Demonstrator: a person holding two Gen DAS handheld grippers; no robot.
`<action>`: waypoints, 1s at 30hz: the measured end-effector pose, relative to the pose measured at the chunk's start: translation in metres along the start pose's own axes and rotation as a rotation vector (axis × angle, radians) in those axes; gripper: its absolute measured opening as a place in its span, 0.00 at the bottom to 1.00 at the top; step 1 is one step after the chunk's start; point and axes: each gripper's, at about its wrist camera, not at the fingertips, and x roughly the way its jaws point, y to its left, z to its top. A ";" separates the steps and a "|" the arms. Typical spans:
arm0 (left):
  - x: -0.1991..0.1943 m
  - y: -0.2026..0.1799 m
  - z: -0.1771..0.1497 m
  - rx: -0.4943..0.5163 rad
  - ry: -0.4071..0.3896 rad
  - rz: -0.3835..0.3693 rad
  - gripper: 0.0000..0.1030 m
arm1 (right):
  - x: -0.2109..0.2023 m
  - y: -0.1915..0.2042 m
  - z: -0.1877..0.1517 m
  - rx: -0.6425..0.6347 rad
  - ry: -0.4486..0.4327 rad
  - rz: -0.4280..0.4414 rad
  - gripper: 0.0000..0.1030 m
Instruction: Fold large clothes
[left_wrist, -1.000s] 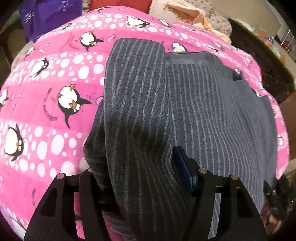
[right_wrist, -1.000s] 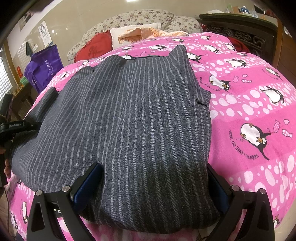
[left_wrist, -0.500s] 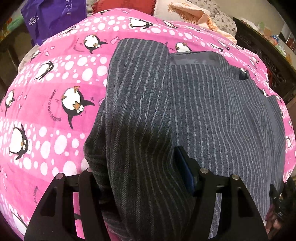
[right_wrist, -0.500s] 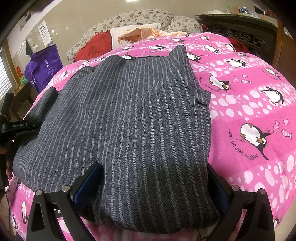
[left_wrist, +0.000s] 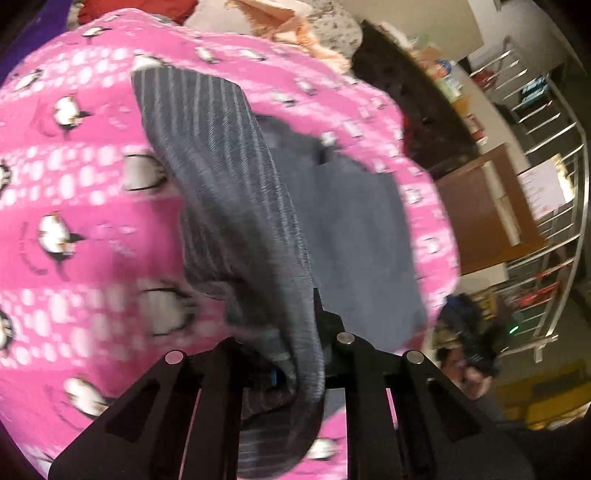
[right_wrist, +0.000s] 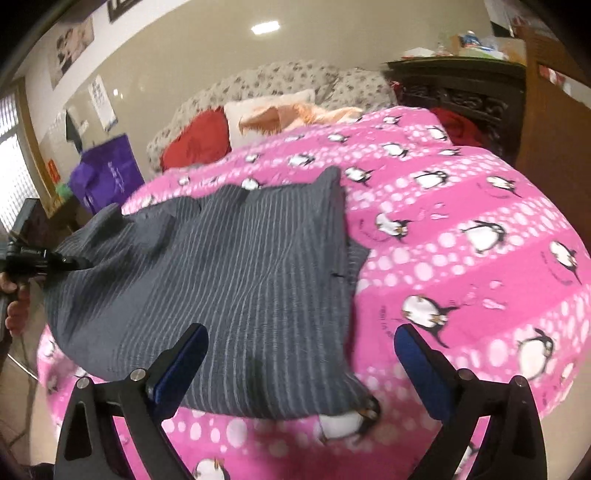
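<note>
Left tool (left_wrist: 295, 354) is closing its jaws on a bunched edge of the grey striped garment (right_wrist: 229, 280), and the cloth is sitting pinched between the fingers and draping down over them. In the right wrist view this tool is showing at the far left edge, held by a hand (right_wrist: 16, 306), with the garment's left side rising toward it off the bed.

Right tool (right_wrist: 299, 354) is standing with its jaws wide apart and nothing between its blue pads (right_wrist: 184, 354); it is hovering over the garment's near edge without touching it.

Most of the garment is lying spread on the pink penguin blanket (right_wrist: 461, 229), its near hem running close to the bed's near edge and its right edge ending around the middle of the bed. To the right of it, bare blanket is stretching well out to the bed's side. Pillows (right_wrist: 199, 144) are lying at the far end, well apart from the cloth, and a purple bag (right_wrist: 107, 177) is standing beside the bed on the left.
</note>
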 end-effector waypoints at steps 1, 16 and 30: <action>0.002 -0.009 0.003 -0.007 0.001 -0.022 0.11 | -0.006 -0.004 0.000 0.008 -0.005 0.008 0.97; 0.091 -0.156 0.074 -0.154 0.081 -0.169 0.10 | -0.031 -0.047 -0.035 0.129 -0.029 0.065 0.97; 0.242 -0.160 0.041 -0.317 0.105 0.059 0.15 | -0.061 -0.094 -0.069 0.183 -0.018 0.010 0.97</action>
